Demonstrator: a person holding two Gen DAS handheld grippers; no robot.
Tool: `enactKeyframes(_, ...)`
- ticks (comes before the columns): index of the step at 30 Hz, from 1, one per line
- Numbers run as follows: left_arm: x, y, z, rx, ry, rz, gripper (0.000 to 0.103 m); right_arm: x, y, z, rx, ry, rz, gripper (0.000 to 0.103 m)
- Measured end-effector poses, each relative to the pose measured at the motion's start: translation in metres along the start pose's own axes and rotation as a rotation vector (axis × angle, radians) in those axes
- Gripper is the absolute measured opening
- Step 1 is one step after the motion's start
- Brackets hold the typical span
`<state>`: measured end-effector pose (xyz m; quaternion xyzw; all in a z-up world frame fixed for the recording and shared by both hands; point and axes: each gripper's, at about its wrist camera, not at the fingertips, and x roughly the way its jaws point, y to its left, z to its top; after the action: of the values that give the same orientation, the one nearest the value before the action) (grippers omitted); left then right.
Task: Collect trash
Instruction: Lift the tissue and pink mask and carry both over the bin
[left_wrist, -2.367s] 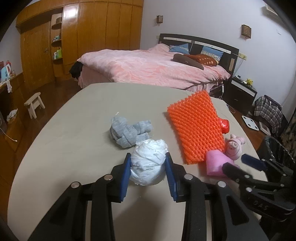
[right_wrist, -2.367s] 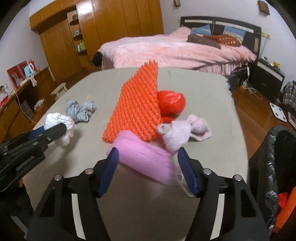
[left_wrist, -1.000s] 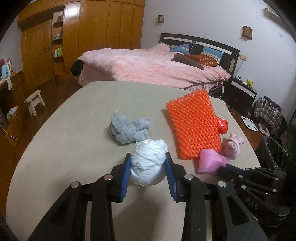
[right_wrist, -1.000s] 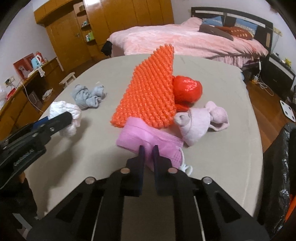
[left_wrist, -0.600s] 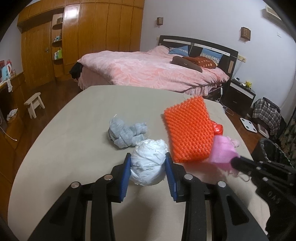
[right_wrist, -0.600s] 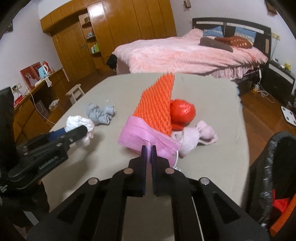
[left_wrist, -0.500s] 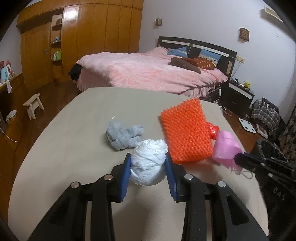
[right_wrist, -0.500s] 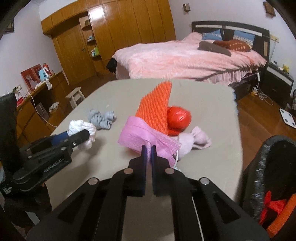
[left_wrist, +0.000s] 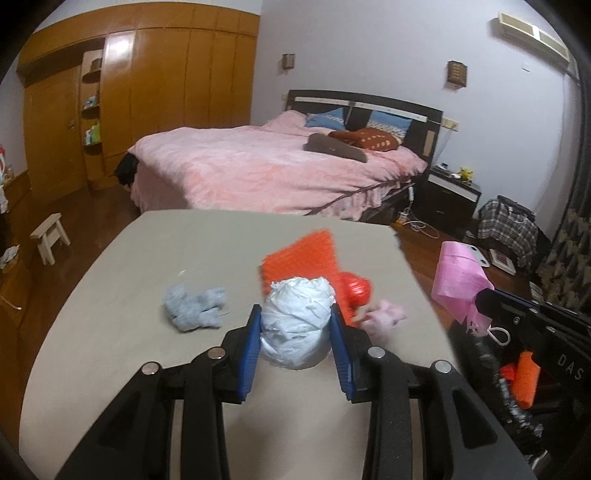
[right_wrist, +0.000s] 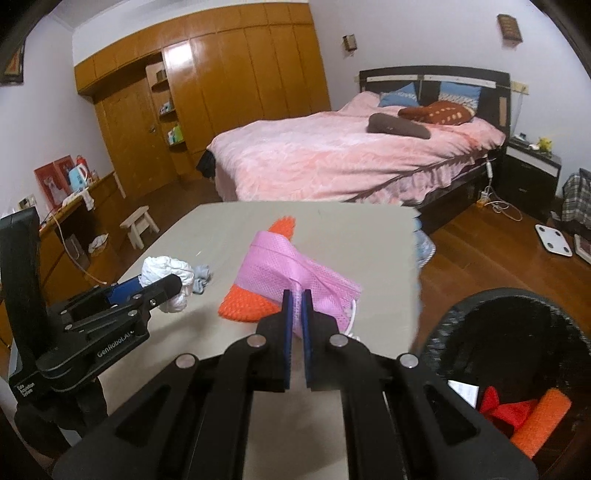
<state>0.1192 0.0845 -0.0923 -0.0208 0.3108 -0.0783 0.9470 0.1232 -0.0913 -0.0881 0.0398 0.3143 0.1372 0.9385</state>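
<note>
Trash is lying on the big grey table (left_wrist: 122, 266), and some is already sitting in the black mesh bin (right_wrist: 524, 306) just past the table's right edge.

On the table, a spiky orange foam sheet (left_wrist: 299, 258) is lying flat, with a shiny red crumpled ball (left_wrist: 354, 290) touching its right side. A small grey cloth bundle (left_wrist: 195, 308) is resting to the left, apart from them, and a little pale pink cloth lump (left_wrist: 384, 317) is sitting near the red ball.

The left gripper (left_wrist: 295, 336) is squeezing a white crumpled paper wad (left_wrist: 295, 321) between its blue pads, so the wad is sitting snug and is not dropping. It looks lifted off the table, ready to go to the bin.

The right gripper (right_wrist: 295, 332) is pinching a pink mesh face mask (right_wrist: 291, 271) with its jaws almost touching, because the mask is thin. The mask is hanging up in the air, close to the bin. I think it is going in next, and its white ear loop (right_wrist: 352, 314) could catch on the rim.
</note>
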Motion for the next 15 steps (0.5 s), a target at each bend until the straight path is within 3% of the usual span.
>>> enactKeyframes(15, -0.003, -0.114, 0.016, 0.111, -0.025, -0.190, 0.036, -0.076, -0.083, -0.008, 0.085, -0.088, -0.163, 0.004)
